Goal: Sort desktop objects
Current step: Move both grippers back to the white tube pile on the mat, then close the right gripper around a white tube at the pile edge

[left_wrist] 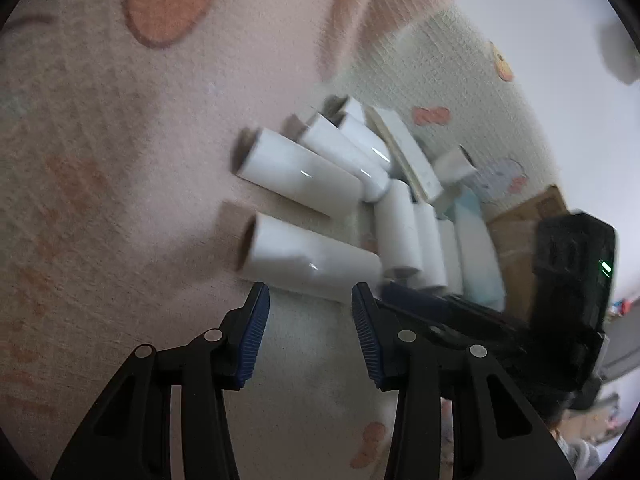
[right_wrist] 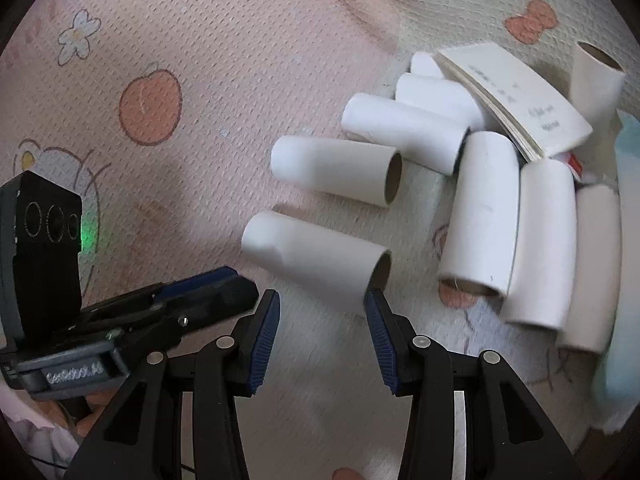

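In the left wrist view we see our left tongs (left_wrist: 310,300) with the jaws wide and nothing between the blue pads (left_wrist: 254,340). The near tube (left_wrist: 308,258) lies on its side just past the tips, at twelve o'clock from them, apart from the pads. This view alone shows the brown open ends of the tubes facing ten o'clock, a cardboard box (left_wrist: 524,232) at three o'clock, and the right tongs' black body (left_wrist: 572,280) beside it.

In the right wrist view our right tongs (right_wrist: 322,300) also stand wide and empty. The same near tube (right_wrist: 316,262) lies at twelve o'clock from the tips, its open end just above the right pad (right_wrist: 380,340); we cannot tell if they touch. Only here do we read the curved stack of paper slips (right_wrist: 516,100) resting on the pile of tubes (right_wrist: 480,216) at two o'clock, the upright tube (right_wrist: 596,76) behind it, and the left tongs (right_wrist: 168,304) lying at nine o'clock.

Both views show the patterned mat (right_wrist: 160,80) under everything.
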Demonstrator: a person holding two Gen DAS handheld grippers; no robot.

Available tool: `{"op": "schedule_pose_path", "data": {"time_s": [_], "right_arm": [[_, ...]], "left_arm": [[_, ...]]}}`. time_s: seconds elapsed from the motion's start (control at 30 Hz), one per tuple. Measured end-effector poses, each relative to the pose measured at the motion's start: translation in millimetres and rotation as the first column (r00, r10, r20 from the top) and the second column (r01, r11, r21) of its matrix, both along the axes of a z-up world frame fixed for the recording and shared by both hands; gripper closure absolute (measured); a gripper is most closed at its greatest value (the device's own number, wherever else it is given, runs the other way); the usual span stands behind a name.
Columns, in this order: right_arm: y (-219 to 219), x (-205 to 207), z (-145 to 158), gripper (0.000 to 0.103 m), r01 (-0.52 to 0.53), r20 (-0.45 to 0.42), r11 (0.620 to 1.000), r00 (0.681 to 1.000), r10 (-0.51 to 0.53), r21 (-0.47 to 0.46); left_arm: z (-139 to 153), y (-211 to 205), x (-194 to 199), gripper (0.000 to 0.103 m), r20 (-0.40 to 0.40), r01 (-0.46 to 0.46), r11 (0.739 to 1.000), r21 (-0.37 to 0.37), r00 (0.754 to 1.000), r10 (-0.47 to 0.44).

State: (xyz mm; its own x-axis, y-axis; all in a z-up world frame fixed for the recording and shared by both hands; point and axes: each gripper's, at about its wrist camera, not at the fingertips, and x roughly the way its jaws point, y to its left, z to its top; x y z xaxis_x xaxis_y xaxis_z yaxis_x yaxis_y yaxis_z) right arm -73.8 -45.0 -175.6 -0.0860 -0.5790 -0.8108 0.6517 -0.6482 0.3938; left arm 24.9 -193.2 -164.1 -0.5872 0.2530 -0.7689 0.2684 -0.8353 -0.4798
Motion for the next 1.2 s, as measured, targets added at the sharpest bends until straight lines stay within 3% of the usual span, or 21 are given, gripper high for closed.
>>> {"op": "schedule_pose_path", "data": {"time_s": [0.1,0.27,0.4,0.5,0.57,0.87,1.03,1.2], "right_arm": [[3.2,3.7,8.1,0.061,0.016,-0.07,1.0,0.997,-0.015,0.023],[1.5,-7.6,26.0,0.061,0.05,-0.175,0.997,0.984,-0.039,0.054],[-5.3,-13.6,35.2,0.062,0.073,-0.215,0.993,0.975,-0.051,0.094],[-14.5,-18.3,32.7,0.076,0.094,-0.249,0.981,0.967,-0.049,0.171],[-16.0,-21.8,30.8,0.077,0.094,-0.263,0.973,0.964,-0.037,0.21],[-28.1,-7.2,9.5,0.077,-0.04,-0.279,0.943,0.95,0.138,0.33],[-30.0,15.5,8.3,0.076,-0.168,-0.263,0.932,0.929,0.259,0.322],[-24.8,28.3,9.9,0.076,-0.216,-0.247,0.939,0.927,0.284,0.267]], "left_arm": [[-1.6,-4.4,-2.5,0.057,0.014,-0.008,0.999,-0.031,1.0,0.008],[-7.8,-12.8,-2.0,0.057,0.018,-0.04,0.999,0.034,0.999,0.04],[-10.0,-9.9,-3.0,0.057,0.022,-0.045,0.999,0.025,0.999,0.044],[-15.0,-7.6,-3.0,0.057,0.033,-0.027,0.998,0.049,0.999,0.026],[-17.0,-7.2,-2.7,0.057,0.036,-0.024,0.998,0.062,0.999,0.022],[-26.3,-8.0,-11.2,0.057,0.031,-0.011,0.99,0.143,1.0,0.006],[-31.2,-6.3,-16.5,0.057,0.045,-0.007,0.988,0.153,0.999,0.0],[-37.8,-5.7,-14.0,0.057,0.056,-0.022,0.984,0.174,0.998,0.013]]}}
